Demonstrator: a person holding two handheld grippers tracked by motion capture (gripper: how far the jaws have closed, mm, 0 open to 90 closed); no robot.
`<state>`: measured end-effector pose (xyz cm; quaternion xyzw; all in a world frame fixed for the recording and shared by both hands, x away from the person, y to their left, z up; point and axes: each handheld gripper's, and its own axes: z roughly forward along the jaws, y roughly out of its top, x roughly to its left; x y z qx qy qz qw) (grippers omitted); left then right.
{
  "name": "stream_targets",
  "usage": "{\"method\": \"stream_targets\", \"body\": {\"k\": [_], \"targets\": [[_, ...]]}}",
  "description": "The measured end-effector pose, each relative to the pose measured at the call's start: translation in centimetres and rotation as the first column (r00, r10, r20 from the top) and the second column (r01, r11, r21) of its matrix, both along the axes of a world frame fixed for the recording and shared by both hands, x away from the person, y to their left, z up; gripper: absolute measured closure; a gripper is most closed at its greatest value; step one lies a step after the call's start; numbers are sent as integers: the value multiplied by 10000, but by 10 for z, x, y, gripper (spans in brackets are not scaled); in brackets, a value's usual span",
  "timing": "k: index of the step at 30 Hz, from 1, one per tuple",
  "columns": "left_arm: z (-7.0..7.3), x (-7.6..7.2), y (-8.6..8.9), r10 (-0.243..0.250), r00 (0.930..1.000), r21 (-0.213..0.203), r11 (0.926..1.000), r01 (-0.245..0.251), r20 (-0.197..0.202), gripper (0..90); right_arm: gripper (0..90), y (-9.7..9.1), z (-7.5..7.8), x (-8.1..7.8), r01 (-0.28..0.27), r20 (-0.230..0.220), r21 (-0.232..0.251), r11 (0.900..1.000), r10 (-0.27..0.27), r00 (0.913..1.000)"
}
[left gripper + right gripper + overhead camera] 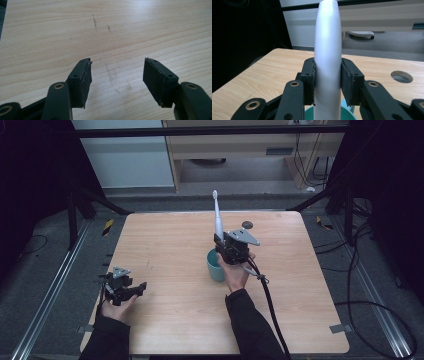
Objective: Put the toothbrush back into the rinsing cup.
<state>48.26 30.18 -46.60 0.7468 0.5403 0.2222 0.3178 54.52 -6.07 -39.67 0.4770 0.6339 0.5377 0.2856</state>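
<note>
On the desk (pixel 165 250) the cup (pixel 215 266) stands near the centre with the toothbrush (pixel 218 220) rising upright directly over it, held in the right tongs (pixel 220 242), a round hole (pixel 247 225) lies at one o'clock from the cup, and the left tongs (pixel 142 286) rest at eight o'clock.

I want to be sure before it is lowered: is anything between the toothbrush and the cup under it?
Nothing visible. The right gripper holds the toothbrush upright directly over the cup, whose opening looks free.
</note>
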Motion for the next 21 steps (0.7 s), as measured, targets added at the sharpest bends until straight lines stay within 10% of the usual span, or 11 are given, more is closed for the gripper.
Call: {"method": "stream_targets", "body": {"k": [21], "targets": [[0,0,0,-13,10000,15,10000,13,9,394,661,12,-29,1,64,-720,-586,9983,-106,9974]]}}
